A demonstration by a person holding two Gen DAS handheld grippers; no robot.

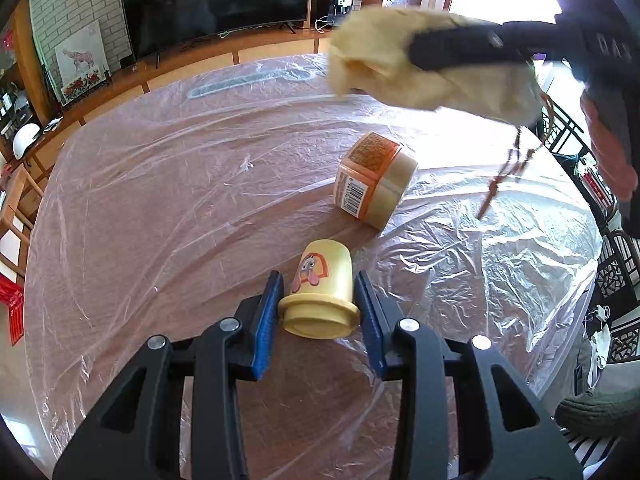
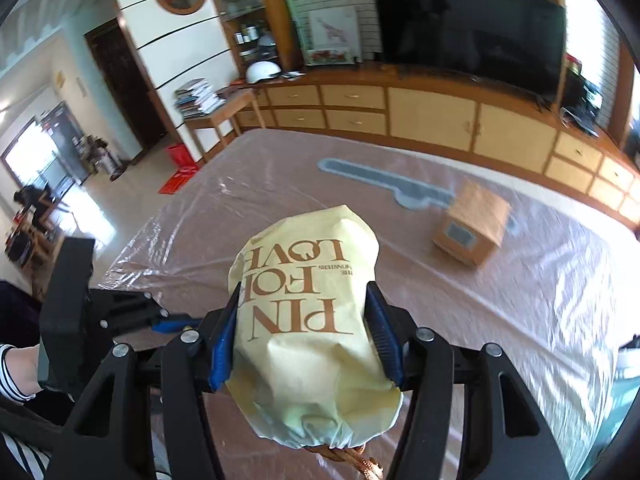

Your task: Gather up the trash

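A small yellow plastic cup (image 1: 320, 292) with a cartoon sticker lies on its side on the plastic-covered table (image 1: 160, 200). My left gripper (image 1: 318, 284) is open, its blue pads (image 1: 269, 312) on either side of the cup, close to it. An orange-labelled carton (image 1: 374, 180) lies beyond the cup; it also shows in the right wrist view (image 2: 472, 228). My right gripper (image 2: 304, 300) is shut on a crumpled yellow paper bag (image 2: 308, 328) with brown lettering and holds it above the table. In the left wrist view the bag (image 1: 420, 68) hangs at the upper right, its brown cord handles (image 1: 508, 172) dangling.
A grey flat strip (image 2: 384, 184) lies under the plastic sheet at the table's far side. A long wooden cabinet (image 2: 432, 120) with a TV (image 2: 468, 24) runs along the wall. The table's right edge (image 1: 580, 280) is near chairs.
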